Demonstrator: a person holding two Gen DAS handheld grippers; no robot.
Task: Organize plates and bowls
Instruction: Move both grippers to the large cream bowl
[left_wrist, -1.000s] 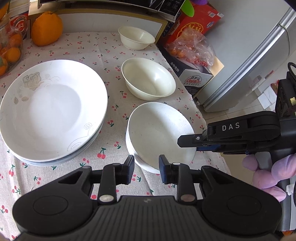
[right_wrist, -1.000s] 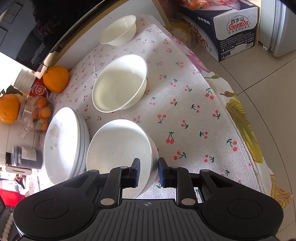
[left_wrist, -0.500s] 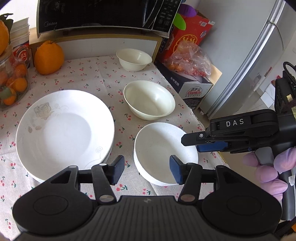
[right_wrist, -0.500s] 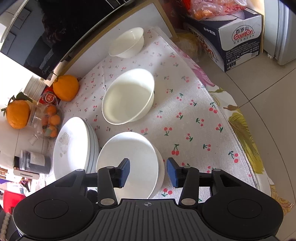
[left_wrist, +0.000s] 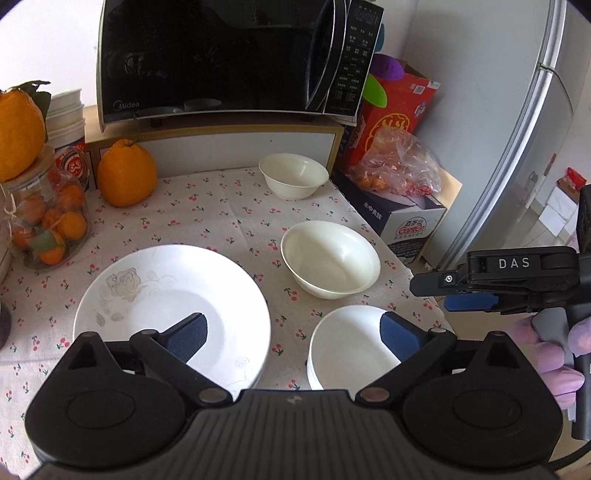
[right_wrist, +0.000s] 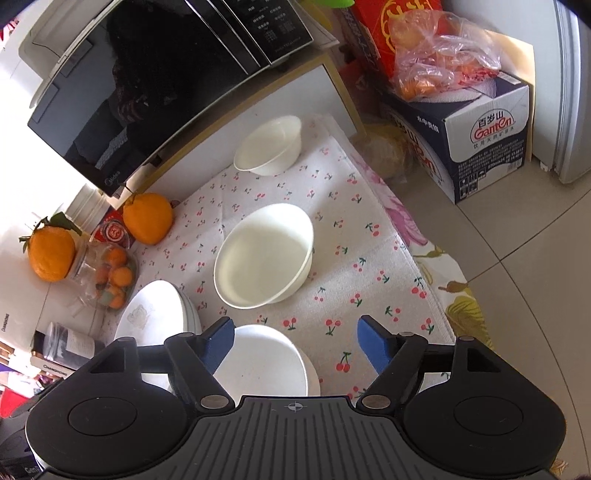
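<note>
On the surface with the cherry cloth sit plates and bowls. The plates are stacked near the front edge, left of the middle. Just right of them, by the front right corner, is a stack of small dishes. Behind that stack, near the right edge, sits the big bowl. The small bowl is by the back right corner, well apart from the rest.

The left gripper hangs over the front edge with its fingers spread wide, holding nothing. The right gripper is above the dishes, fingers wide apart too, with nothing between them.

An orange sits by the back edge. A jar of little oranges stands at the left edge. A microwave is on a shelf behind.
</note>
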